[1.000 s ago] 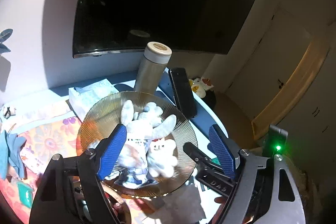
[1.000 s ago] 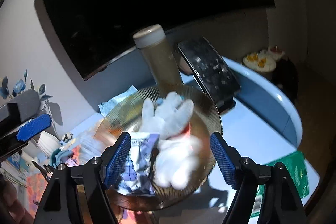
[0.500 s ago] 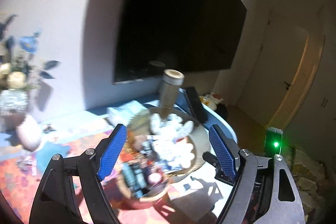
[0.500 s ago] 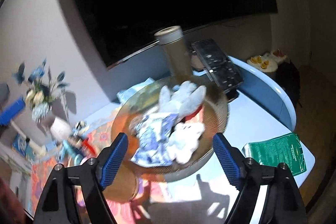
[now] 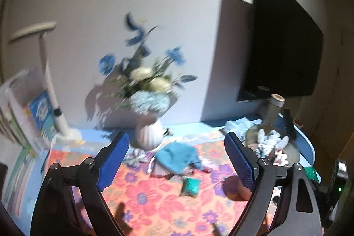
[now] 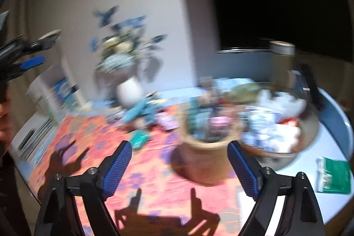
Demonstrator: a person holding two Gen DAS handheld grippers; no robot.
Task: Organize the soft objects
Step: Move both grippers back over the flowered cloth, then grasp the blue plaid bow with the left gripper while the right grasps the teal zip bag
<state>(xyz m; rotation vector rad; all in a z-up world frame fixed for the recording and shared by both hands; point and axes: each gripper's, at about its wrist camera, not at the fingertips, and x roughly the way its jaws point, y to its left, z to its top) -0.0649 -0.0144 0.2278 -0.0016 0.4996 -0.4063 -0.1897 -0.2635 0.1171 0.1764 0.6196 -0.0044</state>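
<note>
Grippers (image 5: pixel 177 162) (image 6: pixel 179 166) both agape, empty, now farther back from toy-filled dish (image 5: pixel 292 153)

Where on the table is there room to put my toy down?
The flowery mat is bare in front, between the small green packet and the near edge. It's crowded around the teal cloth by the white vase, and by the wooden cup and full glass plate.

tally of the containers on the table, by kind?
Vase: 1
Thermos flask: 1
Wicker basket: 1
Glass dish holding plush toys: 1
Total: 4
</note>
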